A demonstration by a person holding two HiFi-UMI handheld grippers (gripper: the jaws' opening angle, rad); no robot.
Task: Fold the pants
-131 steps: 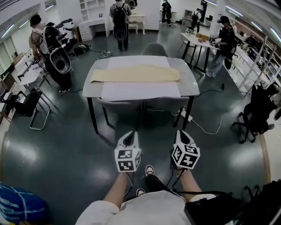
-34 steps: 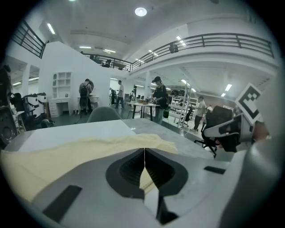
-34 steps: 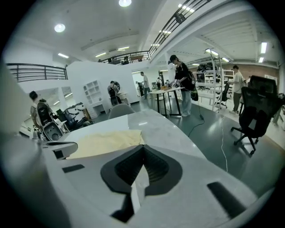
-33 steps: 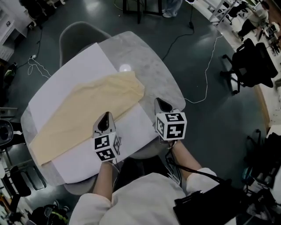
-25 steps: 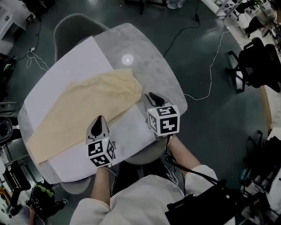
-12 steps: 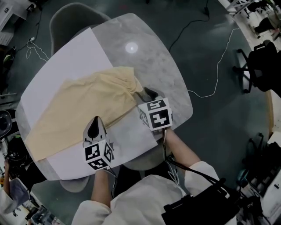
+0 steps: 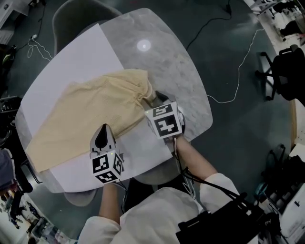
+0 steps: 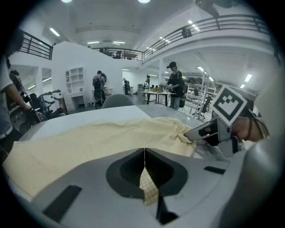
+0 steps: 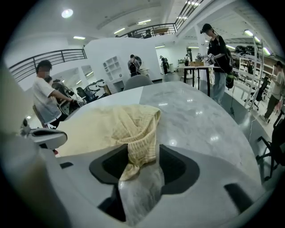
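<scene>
Pale yellow pants lie lengthwise on a white sheet on the grey marble table. My left gripper sits at the pants' near long edge. In the left gripper view its jaws meet in a thin line with a tab of yellow cloth pinched between them. My right gripper is at the pants' right end, where the cloth is bunched up. Its jaws are opening, and a fold of the pants hangs loose between them.
A grey chair stands at the table's far side. A cable runs over the dark floor on the right, near a black office chair. A person works at a far table, and another person stands nearby.
The person walked up to the table. Both grippers came down onto the pants. The right gripper slid into the right end and pushed that cloth into a bunch.
</scene>
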